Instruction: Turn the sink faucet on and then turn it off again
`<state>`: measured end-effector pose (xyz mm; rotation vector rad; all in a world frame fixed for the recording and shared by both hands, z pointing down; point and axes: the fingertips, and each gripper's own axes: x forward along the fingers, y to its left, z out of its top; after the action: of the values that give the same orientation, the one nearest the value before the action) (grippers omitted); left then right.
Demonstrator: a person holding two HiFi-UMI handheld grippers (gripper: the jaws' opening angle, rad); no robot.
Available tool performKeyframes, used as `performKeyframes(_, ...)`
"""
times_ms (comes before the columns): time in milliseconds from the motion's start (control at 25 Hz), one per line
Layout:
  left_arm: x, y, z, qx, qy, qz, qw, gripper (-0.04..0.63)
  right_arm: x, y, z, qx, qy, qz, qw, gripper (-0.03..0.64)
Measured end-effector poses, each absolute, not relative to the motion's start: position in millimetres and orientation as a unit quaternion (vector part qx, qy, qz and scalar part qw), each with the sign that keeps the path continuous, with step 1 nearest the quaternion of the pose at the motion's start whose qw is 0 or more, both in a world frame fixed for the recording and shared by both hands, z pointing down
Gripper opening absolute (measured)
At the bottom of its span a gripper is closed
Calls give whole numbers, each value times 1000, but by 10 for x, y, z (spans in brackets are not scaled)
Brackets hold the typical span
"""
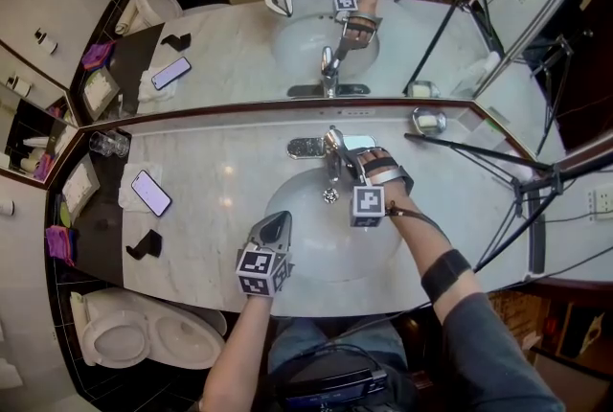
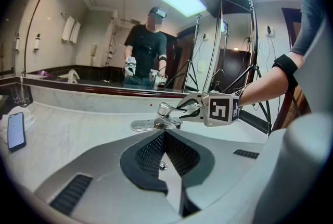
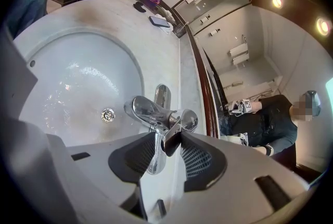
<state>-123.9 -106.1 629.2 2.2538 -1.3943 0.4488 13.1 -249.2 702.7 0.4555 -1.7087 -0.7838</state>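
Observation:
The chrome faucet (image 1: 330,151) stands at the back of the white sink basin (image 1: 308,252), under the mirror. My right gripper (image 1: 347,159) reaches it from the right and is shut on the faucet handle (image 3: 175,133). In the right gripper view the lever's end sits pinched between the two pads, above the spout (image 3: 155,151). The left gripper view shows the right gripper (image 2: 179,108) with its fingers round the faucet (image 2: 157,120) top. My left gripper (image 1: 280,220) hovers over the basin's front rim, shut and holding nothing, pointing at the faucet. The basin floor looks wet around the drain (image 3: 107,114).
A phone (image 1: 151,193) lies on a white cloth at the counter's left, with a glass (image 1: 110,144) behind it and a black object (image 1: 144,244) in front. A metal dish (image 1: 428,121) sits right of the faucet. A tripod (image 1: 522,185) stands at the right, a toilet (image 1: 124,333) below left.

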Motion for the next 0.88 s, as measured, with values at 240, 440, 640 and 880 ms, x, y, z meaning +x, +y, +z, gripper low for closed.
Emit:
performKeyframes(240,-1240,-1025,6282,817,-505,165,224,-12,133,-2474,7028,200,-733,-321,566,156)
performKeyframes(440,-1243,-962,6243,816,-507,165,221,-12,145,-2440,7052,199,-734,-299,576,167)
performKeyframes(640,-1269,-932,6122,819,-510,161,210,-12,207,-2287,6943,224,-746,-262,571,168)
performKeyframes(880,-1299,-855,5940,821,-515,152,196,-12,420,-1948,6561,298,-771,-213,520,167)
